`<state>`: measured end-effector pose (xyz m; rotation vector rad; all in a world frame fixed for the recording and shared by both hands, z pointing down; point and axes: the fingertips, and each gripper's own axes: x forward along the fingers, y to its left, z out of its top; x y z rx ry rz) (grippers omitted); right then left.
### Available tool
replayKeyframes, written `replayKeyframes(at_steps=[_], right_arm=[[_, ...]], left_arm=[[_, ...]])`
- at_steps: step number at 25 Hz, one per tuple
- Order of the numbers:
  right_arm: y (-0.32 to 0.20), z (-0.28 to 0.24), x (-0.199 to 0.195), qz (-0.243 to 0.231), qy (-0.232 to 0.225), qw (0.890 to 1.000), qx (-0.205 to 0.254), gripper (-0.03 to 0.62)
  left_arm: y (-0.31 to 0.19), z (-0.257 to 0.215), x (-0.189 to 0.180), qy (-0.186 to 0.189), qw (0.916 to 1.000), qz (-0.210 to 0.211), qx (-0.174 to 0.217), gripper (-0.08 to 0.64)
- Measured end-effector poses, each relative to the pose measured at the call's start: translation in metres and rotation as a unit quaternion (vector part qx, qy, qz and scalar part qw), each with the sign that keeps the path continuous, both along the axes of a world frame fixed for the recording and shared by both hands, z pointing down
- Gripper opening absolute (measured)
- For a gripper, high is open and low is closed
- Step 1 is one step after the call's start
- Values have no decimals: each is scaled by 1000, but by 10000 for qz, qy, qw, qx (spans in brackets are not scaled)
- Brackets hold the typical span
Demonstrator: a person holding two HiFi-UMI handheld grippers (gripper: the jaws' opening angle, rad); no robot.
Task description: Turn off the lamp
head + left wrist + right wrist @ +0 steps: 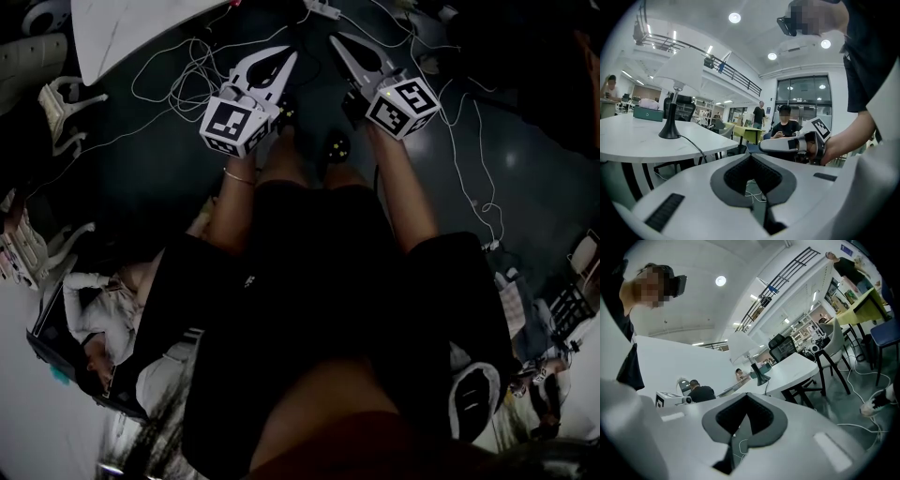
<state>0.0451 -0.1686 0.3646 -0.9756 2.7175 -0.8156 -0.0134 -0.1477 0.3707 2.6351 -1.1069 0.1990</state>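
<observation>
Left gripper (751, 158) and right gripper (746, 398) are both hanging pressed together and empty, well apart from the lamp (674, 101) standing on the white table (633, 140) at mid-left of the left gripper view; the approach is apparently only beginning; reaching its switch, unseen here, is coming next.

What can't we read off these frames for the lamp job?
- Switch on the lamp: too small in both gripper views.
- Lit or off: white shade against bright ceiling, left gripper view.
- Head view: lamp outside frame; only table corner shows.
- cord end: behind left gripper.
</observation>
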Motion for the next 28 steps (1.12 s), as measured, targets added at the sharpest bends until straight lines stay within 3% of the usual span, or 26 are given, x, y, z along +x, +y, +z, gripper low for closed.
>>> replayKeyframes(at_steps=[5, 14, 28], right_arm=[[16, -13, 5, -191, -34, 9998, -1, 0], [38, -37, 7, -380, -200, 9990, 156, 0], [40, -95, 8, -440, -463, 9940, 893, 0]], left_arm=[[12, -13, 14, -81, 9997, 157, 190, 8], [26, -37, 23, -93, 9991, -39, 418, 6], [28, -71, 22, -78, 9975, -162, 688, 8]])
